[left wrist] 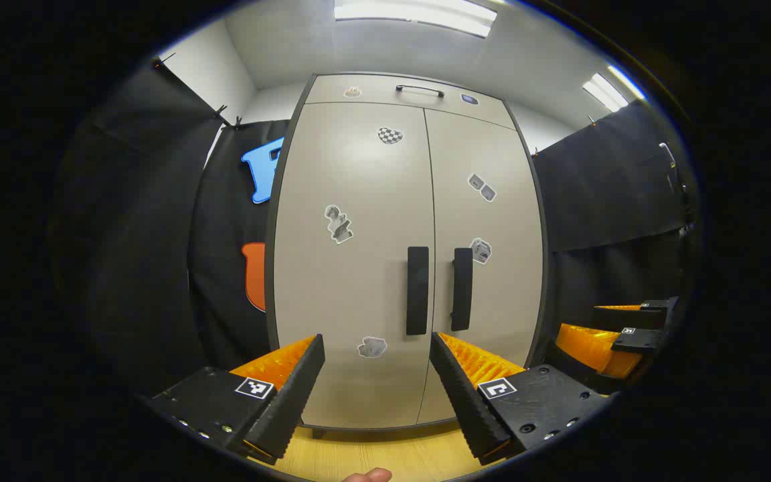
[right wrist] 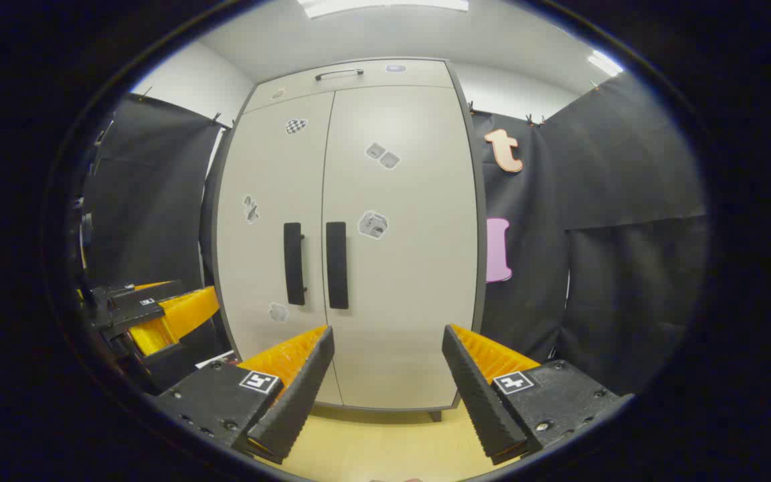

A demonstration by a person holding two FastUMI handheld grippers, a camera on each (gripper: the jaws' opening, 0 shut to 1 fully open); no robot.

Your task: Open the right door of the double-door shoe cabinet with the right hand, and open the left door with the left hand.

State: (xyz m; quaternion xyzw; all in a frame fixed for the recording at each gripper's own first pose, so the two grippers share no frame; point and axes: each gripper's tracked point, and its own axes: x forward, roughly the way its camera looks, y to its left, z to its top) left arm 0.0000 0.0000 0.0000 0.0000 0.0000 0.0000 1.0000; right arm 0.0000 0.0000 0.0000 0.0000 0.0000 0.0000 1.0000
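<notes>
A pale grey double-door shoe cabinet (left wrist: 359,281) (right wrist: 399,281) stands shut ahead of me, with small stickers on both doors. Two dark vertical handles sit side by side at the middle seam: the left door's handle (left wrist: 417,290) (right wrist: 294,263) and the right door's handle (left wrist: 462,288) (right wrist: 336,265). My left gripper (left wrist: 377,348) is open, short of the cabinet and just below the left handle. My right gripper (right wrist: 388,340) is open too, held back from the right door, lower than and right of its handle. In each view the other gripper (left wrist: 616,331) (right wrist: 151,314) appears at the side.
Black cloth walls (left wrist: 144,221) (right wrist: 600,241) close in on both sides of the cabinet. A drawer with a bar handle (left wrist: 419,88) tops the cabinet. A light wooden floor (left wrist: 385,455) runs under me, and a fingertip (left wrist: 367,476) shows at the bottom edge.
</notes>
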